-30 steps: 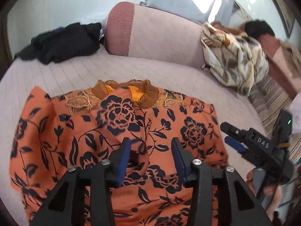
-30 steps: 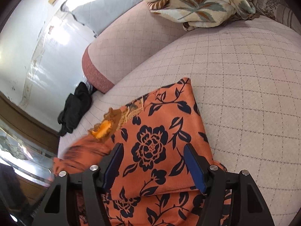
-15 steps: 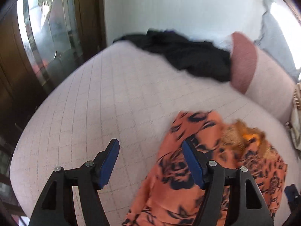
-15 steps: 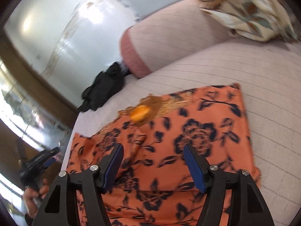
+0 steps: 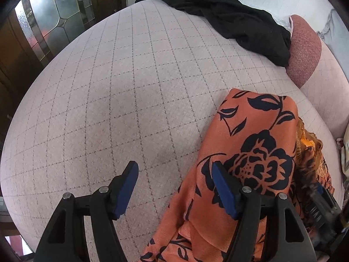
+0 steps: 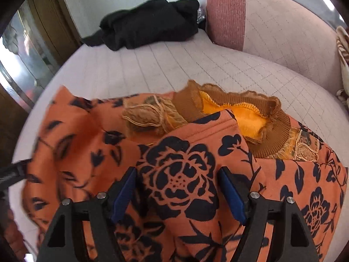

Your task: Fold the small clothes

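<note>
Orange black-flowered fleece-lined top [image 6: 178, 174], soft, limp and probably light, lying part-folded near the quilted pink bed's [image 5: 130, 109] front edge; left gripper [image 5: 174, 187] and right gripper [image 6: 177, 193] both wide, empty; best pinched at its loose side edge.

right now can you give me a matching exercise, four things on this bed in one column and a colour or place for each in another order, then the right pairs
Things:
1. orange floral top
2. black garment
3. bolster pillow
4. ribbed collar

Descriptions:
A. brown knit with a bright orange lining inside it
B. crumpled at the far end of the bed, beside the bolster
C. spread on the checked bedcover, under the open right gripper
D. pale checked cover with a dusty red end

Pairs: 1-C, 2-B, 3-D, 4-A
</note>
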Available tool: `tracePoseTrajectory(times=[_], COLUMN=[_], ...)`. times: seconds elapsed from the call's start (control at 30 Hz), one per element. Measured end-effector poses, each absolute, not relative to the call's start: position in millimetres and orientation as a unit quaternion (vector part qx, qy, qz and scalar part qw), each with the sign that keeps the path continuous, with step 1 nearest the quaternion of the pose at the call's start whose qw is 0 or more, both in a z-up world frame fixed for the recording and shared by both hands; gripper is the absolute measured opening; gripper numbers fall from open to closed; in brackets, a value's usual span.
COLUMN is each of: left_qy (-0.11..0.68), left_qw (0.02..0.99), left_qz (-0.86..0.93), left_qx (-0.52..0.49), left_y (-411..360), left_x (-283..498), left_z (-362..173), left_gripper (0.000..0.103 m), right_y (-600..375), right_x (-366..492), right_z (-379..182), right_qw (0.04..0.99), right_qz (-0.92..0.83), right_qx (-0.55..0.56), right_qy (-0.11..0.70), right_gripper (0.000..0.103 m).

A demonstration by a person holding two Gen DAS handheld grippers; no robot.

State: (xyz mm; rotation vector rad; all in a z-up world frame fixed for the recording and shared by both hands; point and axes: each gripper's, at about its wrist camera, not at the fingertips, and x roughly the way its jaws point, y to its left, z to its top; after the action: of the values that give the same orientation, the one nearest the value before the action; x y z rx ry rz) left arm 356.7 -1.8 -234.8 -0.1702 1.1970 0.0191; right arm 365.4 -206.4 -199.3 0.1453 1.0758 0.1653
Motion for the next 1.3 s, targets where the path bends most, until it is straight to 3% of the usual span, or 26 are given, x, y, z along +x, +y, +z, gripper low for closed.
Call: tracePoseTrajectory(times=[0.03, 0.1, 0.13, 0.3, 0.43, 0.67, 0.8, 0.9, 0.97, 1.13, 1.2, 1.3], left_qy=[0.564, 0.565, 0.564, 0.558, 0.56, 0.528, 0.527, 0.521, 0.51, 0.478, 0.482, 0.511], left_qw=[0.822, 0.821, 0.822, 0.828, 0.827, 0.846, 0.847, 0.851, 0.858, 0.875, 0.87, 0.846], left_qz=[0.009, 0.009, 0.01, 0.017, 0.018, 0.046, 0.041, 0.037, 0.025, -0.026, -0.046, -0.05], left_qx=[-0.08, -0.078, -0.076, -0.058, -0.029, 0.056, 0.052, 0.052, 0.054, 0.076, 0.094, 0.139], left_y=[-1, -2, -2, -10, -32, -66, -76, -89, -102, -134, -147, -160], left_x=[357, 357, 355, 347, 342, 334, 333, 329, 323, 293, 288, 287], left_z=[-235, -238, -236, -239, -248, -247, -243, -235, -227, -209, -214, -237], left_gripper=[0.07, 0.07, 0.07, 0.07, 0.07, 0.07, 0.07, 0.07, 0.07, 0.07, 0.071, 0.072], right_y=[-211, -234, -253, -347, -417, -460, -487, -508, -514, -474, -451, -430], right_x=[363, 355, 346, 278, 224, 219, 205, 186, 173, 196, 209, 227], right_z=[-197, -189, -182, -162, -188, -267, -251, -225, -206, -190, -194, -225], right_qw=[0.86, 0.86, 0.861, 0.877, 0.875, 0.736, 0.735, 0.764, 0.794, 0.829, 0.828, 0.796], right_qz=[0.07, 0.056, 0.063, 0.057, 0.008, 0.014, 0.0, -0.074, -0.102, -0.011, 0.027, 0.014], right_qx=[0.079, 0.133, 0.18, 0.289, 0.347, 0.512, 0.544, 0.53, 0.51, 0.441, 0.402, 0.346], right_qy=[0.499, 0.489, 0.471, 0.38, 0.337, 0.442, 0.404, 0.36, 0.315, 0.344, 0.389, 0.497], right_gripper=[0.028, 0.014, 0.013, 0.012, 0.012, 0.016, 0.031, 0.063, 0.063, 0.061, 0.059, 0.044])
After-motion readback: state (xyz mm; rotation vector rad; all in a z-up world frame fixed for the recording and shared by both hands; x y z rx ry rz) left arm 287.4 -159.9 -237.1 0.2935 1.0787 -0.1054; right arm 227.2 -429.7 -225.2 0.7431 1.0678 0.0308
